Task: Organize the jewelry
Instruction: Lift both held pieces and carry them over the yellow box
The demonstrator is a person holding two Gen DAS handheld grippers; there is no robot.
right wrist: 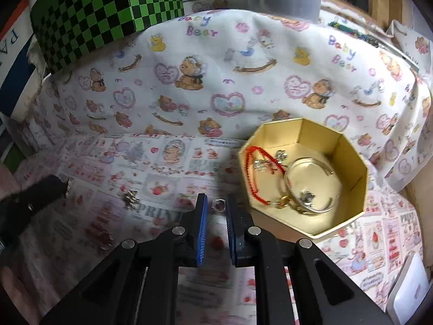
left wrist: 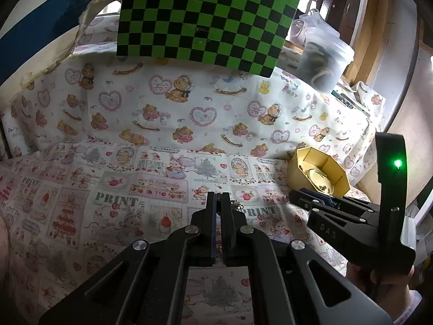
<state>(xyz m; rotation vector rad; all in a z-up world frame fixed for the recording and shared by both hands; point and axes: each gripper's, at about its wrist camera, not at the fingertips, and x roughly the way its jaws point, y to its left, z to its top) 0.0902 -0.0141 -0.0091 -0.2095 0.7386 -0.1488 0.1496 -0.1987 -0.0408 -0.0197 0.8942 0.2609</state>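
A gold octagonal box (right wrist: 349,181) sits on the printed cloth; it also shows in the left wrist view (left wrist: 335,168). Inside lie a red beaded bracelet (right wrist: 250,173), a silver bangle (right wrist: 311,187) and small charms. My right gripper (right wrist: 216,205) is partly open with a small silver ring (right wrist: 218,205) lying between its fingertips on the cloth. A small silver trinket (right wrist: 130,197) lies on the cloth to the left. My left gripper (left wrist: 218,200) has its jaws nearly closed, a small metal piece (left wrist: 237,205) beside its right fingertip; nothing visibly held.
A green-and-black checkered box (left wrist: 200,19) stands at the back on the bear-print cloth. A translucent plastic tub (left wrist: 322,59) stands at the back right. The right gripper's body (left wrist: 351,222) shows in the left wrist view, close to the gold box.
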